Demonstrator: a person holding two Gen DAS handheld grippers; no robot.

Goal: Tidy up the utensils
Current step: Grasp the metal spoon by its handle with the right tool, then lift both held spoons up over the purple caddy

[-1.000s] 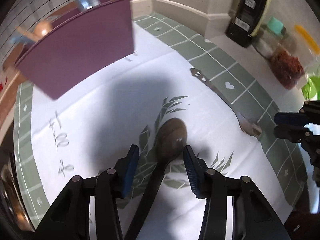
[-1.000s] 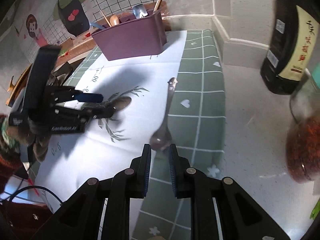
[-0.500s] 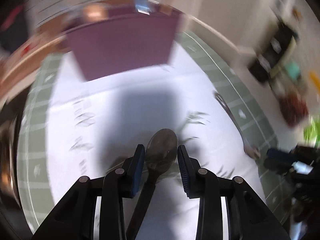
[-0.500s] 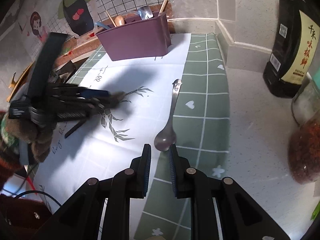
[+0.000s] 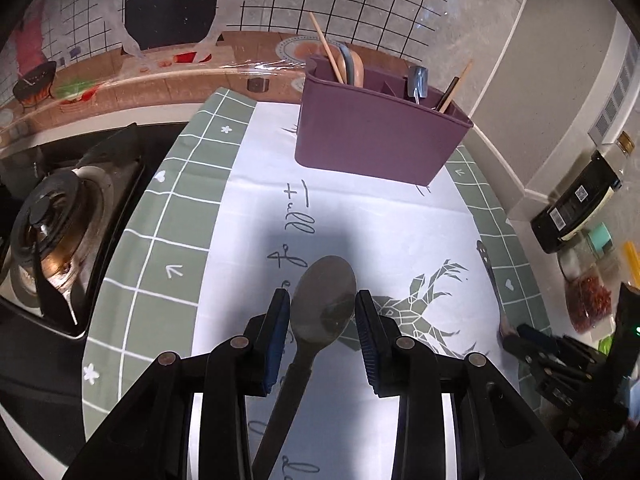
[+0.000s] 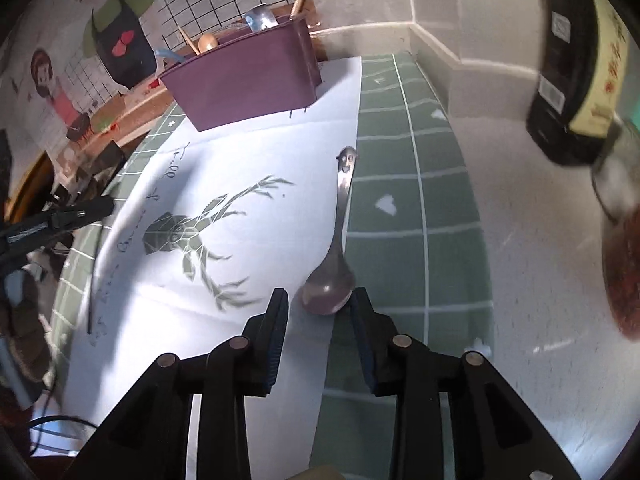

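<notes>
My left gripper (image 5: 322, 304) is shut on the bowl of a dark spoon (image 5: 324, 292) with a black handle, held above the white cloth. Ahead of it stands the purple utensil holder (image 5: 376, 140) with chopsticks and spoons inside. In the right wrist view a metal spoon (image 6: 340, 216) lies at the edge of the cloth, handle pointing toward the holder (image 6: 248, 80). My right gripper (image 6: 319, 296) is low over its bowl with the jaws opening; the bowl sits just at the fingertips and the pads do not press on it. The left gripper's tip (image 6: 80, 212) shows at the left.
A green checked mat (image 5: 160, 220) lies under the cloth. A gas burner (image 5: 52, 232) sits to the left. On the counter to the right are a dark bottle (image 6: 576, 80) and a jar of red flakes (image 5: 588, 300). The tiled wall rises behind the holder.
The left jaws closed on the dark spoon, lifted it off the cloth and rolled to face the holder. The right jaws widened and sank closer to the metal spoon's bowl.
</notes>
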